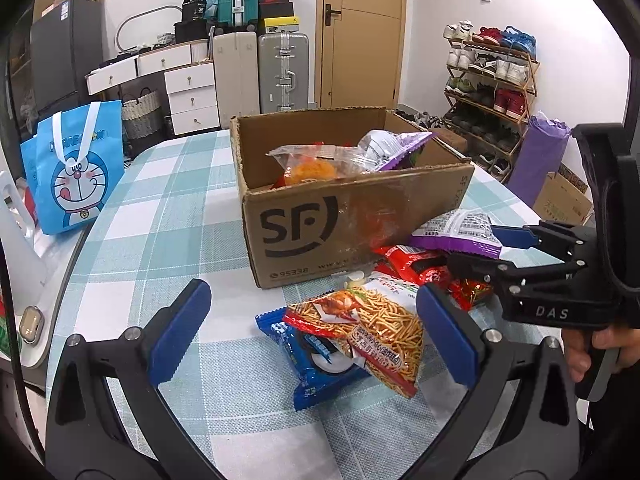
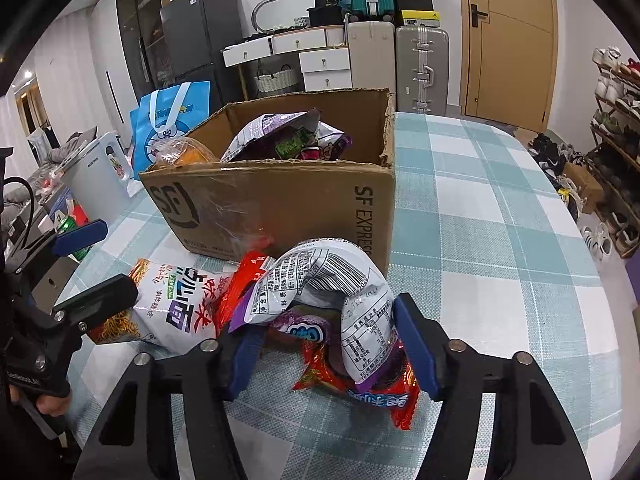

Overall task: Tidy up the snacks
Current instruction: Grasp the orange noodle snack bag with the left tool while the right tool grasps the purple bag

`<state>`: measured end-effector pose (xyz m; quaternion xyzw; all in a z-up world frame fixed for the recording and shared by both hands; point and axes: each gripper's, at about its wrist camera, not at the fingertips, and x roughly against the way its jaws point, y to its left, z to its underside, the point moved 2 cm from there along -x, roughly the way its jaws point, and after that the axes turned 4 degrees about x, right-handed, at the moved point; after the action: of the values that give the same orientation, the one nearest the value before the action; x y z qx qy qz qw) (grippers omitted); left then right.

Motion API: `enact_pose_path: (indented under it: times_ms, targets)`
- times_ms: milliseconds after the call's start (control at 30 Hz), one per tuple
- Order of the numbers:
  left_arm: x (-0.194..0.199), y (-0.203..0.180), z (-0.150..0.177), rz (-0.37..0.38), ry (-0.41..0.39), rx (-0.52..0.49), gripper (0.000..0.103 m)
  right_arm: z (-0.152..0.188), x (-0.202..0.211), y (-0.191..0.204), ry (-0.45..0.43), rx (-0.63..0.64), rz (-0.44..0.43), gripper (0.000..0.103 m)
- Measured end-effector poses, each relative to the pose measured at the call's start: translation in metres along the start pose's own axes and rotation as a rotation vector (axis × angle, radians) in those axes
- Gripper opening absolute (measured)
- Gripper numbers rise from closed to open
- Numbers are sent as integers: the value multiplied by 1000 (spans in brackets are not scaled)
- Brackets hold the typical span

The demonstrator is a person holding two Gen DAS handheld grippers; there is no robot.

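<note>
An open SF cardboard box (image 1: 304,224) (image 2: 280,200) stands on the checked tablecloth and holds an orange snack bag (image 1: 312,168) and a purple bag (image 1: 400,144). In front of it lie loose packets. My right gripper (image 2: 330,352) (image 1: 476,246) is shut on a crumpled purple-and-white snack bag (image 2: 332,280) (image 1: 460,228), which arches up between its blue pads above a red packet (image 2: 360,392). My left gripper (image 1: 314,334) (image 2: 92,268) is open, low over a noodle-stick packet (image 1: 372,320) (image 2: 172,304) that lies on a blue biscuit packet (image 1: 320,364).
A blue cartoon tote bag (image 1: 76,176) (image 2: 168,120) stands at the table's left edge beside a white appliance (image 2: 96,172). The checked tablecloth (image 2: 480,200) stretches to the right of the box. Drawers, suitcases and a shoe rack (image 1: 492,80) stand beyond the table.
</note>
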<state>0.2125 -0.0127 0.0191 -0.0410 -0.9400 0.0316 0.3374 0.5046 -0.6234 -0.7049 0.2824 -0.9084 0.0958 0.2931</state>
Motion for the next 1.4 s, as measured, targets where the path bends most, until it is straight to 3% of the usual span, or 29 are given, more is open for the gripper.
enact_pose_path:
  times_ms: [267,333,400,667,900,1033,1100,1267,1400]
  targets:
    - [0,-10,4,97,35,-9,102,-2,10,-2,-57,8,22,47]
    - [-2,-15,7,109,45,-30,102,-4,15,-2,-78,7,26,34]
    - [-4,-20,9,112,53,-49,102,-6,20,-2,-92,4,28,32]
    - [-19,-30,19,100,82,-66,102,-9,28,-6,-122,-8,17,31]
    - [-36,-21,21,116,99,-6,102,-10,31,-4,-128,-7,12,31]
    - [-43,-19,21,173,110,32,90,-11,33,-4,-132,-8,6,31]
    - [-43,-15,20,197,101,53,79,-10,33,-3,-133,-9,-1,31]
    - [-44,-8,19,206,97,63,70,-10,32,-1,-132,-2,1,31]
    - [-43,-7,17,205,81,59,68,-10,34,0,-136,1,-2,31]
